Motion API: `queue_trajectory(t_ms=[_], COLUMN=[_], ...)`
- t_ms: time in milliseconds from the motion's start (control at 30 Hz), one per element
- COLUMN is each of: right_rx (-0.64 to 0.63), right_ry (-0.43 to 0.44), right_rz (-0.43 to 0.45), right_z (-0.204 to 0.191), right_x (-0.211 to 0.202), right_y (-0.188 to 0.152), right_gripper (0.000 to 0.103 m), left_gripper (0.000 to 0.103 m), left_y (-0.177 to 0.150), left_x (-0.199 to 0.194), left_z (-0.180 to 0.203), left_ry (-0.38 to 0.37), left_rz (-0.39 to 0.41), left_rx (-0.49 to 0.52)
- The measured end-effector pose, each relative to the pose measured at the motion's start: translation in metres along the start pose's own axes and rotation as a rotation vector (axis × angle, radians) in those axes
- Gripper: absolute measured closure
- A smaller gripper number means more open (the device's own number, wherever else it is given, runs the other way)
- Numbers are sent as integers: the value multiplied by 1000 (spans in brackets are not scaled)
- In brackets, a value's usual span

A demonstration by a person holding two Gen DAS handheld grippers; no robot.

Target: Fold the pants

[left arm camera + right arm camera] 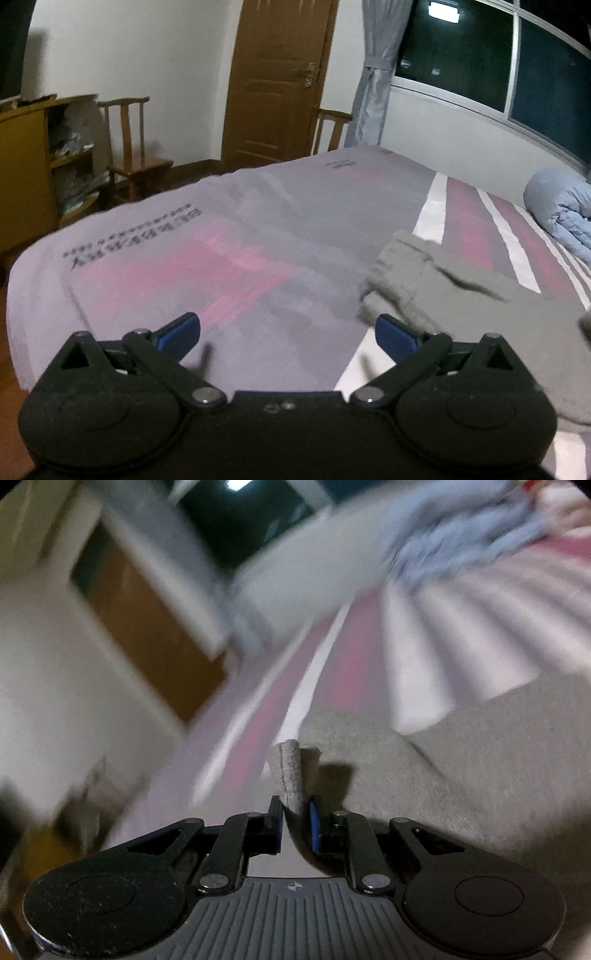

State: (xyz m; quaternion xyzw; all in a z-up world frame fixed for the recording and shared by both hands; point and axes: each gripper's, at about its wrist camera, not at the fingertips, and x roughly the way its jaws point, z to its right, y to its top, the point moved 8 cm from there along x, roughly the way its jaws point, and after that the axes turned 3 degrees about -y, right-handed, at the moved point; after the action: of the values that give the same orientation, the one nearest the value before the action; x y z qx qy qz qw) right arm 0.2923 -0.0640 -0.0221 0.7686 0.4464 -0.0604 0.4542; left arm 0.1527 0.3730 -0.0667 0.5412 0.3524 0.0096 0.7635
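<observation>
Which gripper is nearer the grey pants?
Right. The right gripper is shut on a fold of the grey pants; the left gripper is open beside them, holding nothing.

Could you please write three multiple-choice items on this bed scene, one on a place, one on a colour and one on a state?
1. Where do the pants lie?
A. on the chair
B. on the bed
C. on the floor

2. What colour are the pants?
A. grey
B. black
C. red

3. How do the two grippers stand?
A. both open
B. left shut on the pants, right open
C. left open, right shut on the pants

Answers:
1 B, the cloth spreads over the striped bed sheet.
2 A, the fabric is grey in both views.
3 C, the left gripper has its fingers wide apart and empty, while the right gripper pinches a fold of the pants.
</observation>
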Motion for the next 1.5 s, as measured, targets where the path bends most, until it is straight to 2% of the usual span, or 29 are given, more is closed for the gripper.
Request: queue_trajectory(t_ms=[33,67,133,200,267,333,400,467,500,533,600,667,767,800,833,900,967,1033,1100,1133,1167,1200,1267,1333,1500], right_rx=[-13,-10,14,1,-34,-93,-167,-174,-151,-122,-62,-23,-14,-34,-75,-118,-85,-87,-60,-59,-63,-86,-134,-108,-140], right_ry=[-31,-61,-59,-53,-38,3,39,48,31,-4,-86,-154,-107,-67,-66,-66,-53,-113,-127,-114,-66,-31,-23,8,-91], right_rz=[-48,-57,-23,-29,-32,-44,-38,0,18,42,60,52,-9,-45,-60,-56,-25,38,46,3,-65,-97,-102,-112,52], right_z=[-2,-1,3,1,-2,-11,-22,-26,-21,-14,4,19,17,9,1,-5,0,6,10,10,6,-1,-7,-4,13], right_x=[15,22,22,19,9,1,-7,-14,-14,-13,-5,6,24,29,30,29,23,15,16,24,31,35,34,31,-8], right_y=[-19,-30,-37,-39,-38,-37,-42,-40,-34,-28,-19,-16,-28,-36,-43,-46,-39,-33,-32,-36,-44,-50,-47,-42,-18], right_gripper=[86,85,84,84,75,48,48,48,54,70,92,93,93,94,95,98,98,98,97,98,98,98,98,98,98], left_gripper=[8,8,8,8,8,8,8,8,8,8,8,8,8,8,8,8,8,8,8,8,8,8,8,8,8], left_y=[-5,-9,-17,-20,-21,-19,-17,-15,-15,-15,-14,-12,-11,-11,-11,-13,-14,-15,-16,-17,-17,-18,-20,-21,-20], left_x=[1,2,5,6,9,10,10,11,10,10,9,9,10,11,13,17,18,18,18,19,19,19,20,21,17], left_z=[-3,-5,-11,-13,-15,-14,-12,-10,-9,-8,-4,1,11,14,17,21,25,29,30,30,30,30,31,33,36], left_ry=[-2,-3,-8,-11,-12,-16,-24,-32,-32,-33,-41,-44,-46,-45,-43,-37,-37,-40,-41,-39,-38,-38,-38,-38,-44], left_rz=[-12,-23,-37,-39,-42,-38,-36,-33,-33,-35,-36,-35,-35,-40,-48,-65,-72,-74,-75,-77,-78,-80,-85,-91,-91], left_rx=[-8,-15,-19,-12,-14,-20,-28,-31,-28,-26,-29,-21,-2,8,15,29,39,48,52,53,52,50,51,59,62])
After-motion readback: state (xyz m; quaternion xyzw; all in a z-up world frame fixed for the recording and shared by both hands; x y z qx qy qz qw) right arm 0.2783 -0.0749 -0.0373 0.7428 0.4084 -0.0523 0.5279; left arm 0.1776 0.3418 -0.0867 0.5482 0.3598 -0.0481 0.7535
